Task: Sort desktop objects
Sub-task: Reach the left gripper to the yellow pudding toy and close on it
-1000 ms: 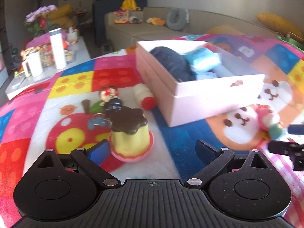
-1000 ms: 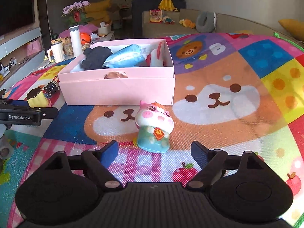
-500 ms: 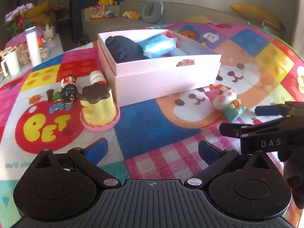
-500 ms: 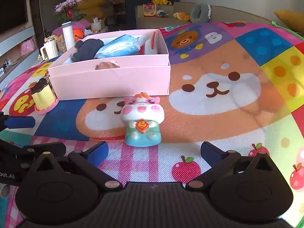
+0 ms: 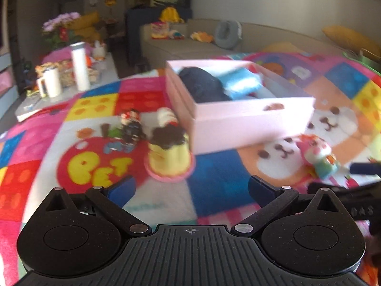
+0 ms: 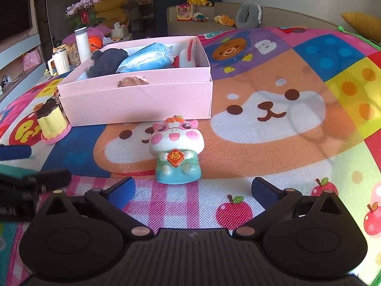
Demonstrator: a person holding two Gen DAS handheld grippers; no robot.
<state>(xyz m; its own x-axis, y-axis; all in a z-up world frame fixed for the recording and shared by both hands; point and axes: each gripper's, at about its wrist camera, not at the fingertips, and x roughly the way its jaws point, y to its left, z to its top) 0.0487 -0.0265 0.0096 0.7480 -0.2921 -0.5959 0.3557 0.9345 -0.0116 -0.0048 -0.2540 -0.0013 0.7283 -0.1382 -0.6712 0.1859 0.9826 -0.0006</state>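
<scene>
A pink box [image 6: 135, 95] [image 5: 238, 119] on the colourful mat holds a dark cloth [image 6: 107, 58], a blue wipes pack [image 6: 145, 57] and a white-red item [image 6: 187, 56]. A pink-and-teal piglet toy [image 6: 177, 152] [image 5: 318, 153] stands just ahead of my open, empty right gripper [image 6: 193, 189]. A yellow pudding toy [image 5: 169, 155] [image 6: 52, 122] sits just ahead of my open, empty left gripper [image 5: 191, 189]. A small doll keychain [image 5: 129, 128] and a white-red bottle [image 5: 166, 118] lie behind the pudding.
A side table at the far left carries a white flask [image 5: 79, 65], a mug [image 5: 51, 84] and jars. A sofa [image 5: 214, 45] with toys runs behind the mat. The right gripper's fingers show at the right edge of the left wrist view.
The left gripper has swung back left and forward toward the pudding toy, with motion blur. The right gripper has edged closer to the piglet. Both stay open.
</scene>
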